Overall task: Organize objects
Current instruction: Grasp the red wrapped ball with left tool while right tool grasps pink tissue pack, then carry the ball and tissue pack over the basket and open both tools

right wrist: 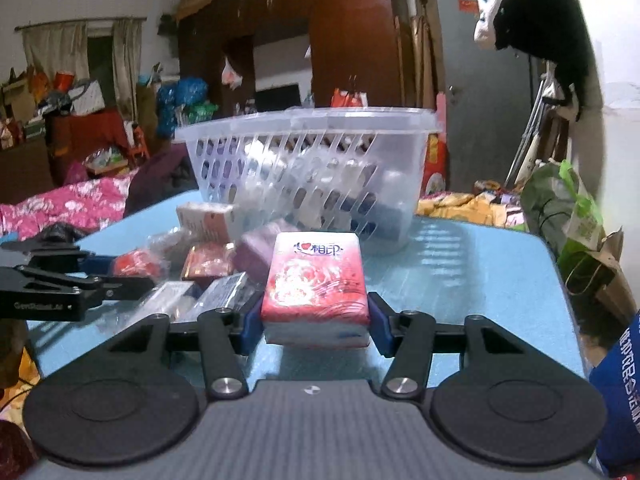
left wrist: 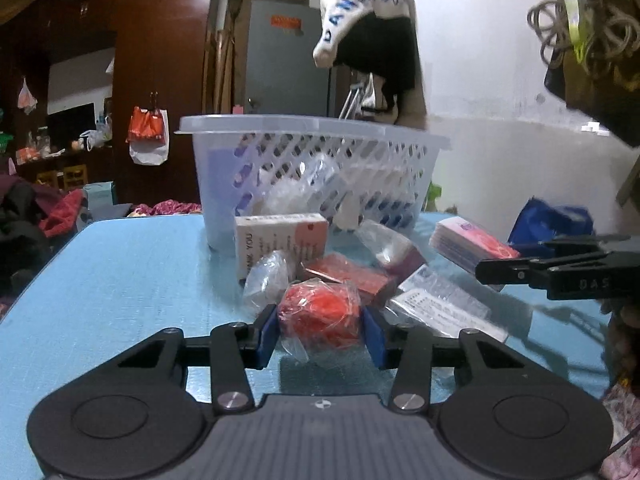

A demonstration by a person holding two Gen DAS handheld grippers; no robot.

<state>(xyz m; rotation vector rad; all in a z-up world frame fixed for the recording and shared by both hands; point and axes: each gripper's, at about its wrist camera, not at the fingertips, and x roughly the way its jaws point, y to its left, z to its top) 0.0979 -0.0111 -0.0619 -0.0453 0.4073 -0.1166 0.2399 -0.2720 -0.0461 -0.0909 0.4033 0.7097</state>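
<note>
**Both tools loaded beside the slotted basket**

While each wrist view frames its own grasp, only the left one shows the left tool (left wrist: 321,330) with its blue pads closed onto a crinkled clear wrapper holding an orange-red lump (left wrist: 320,314), low over the pale blue surface (left wrist: 120,280). Only the right view shows the right tool (right wrist: 315,325) closed on a glossy red-and-pink tissue packet (right wrist: 316,280), soft-sided and rectangular, printed side up.

Common to both: a translucent plastic basket (left wrist: 312,168) with slotted walls and a flat rim, standing at the far side of the surface with wrapped items dimly visible inside. Loose stock lies in front of it: a pink-and-white carton (left wrist: 280,240), a flat red box (left wrist: 348,276), and clear film sachets (left wrist: 440,304).

The left view alone catches a blue bag (left wrist: 552,220) at the far right edge; the right view alone shows a green bag (right wrist: 560,208) beyond the surface's corner.
</note>
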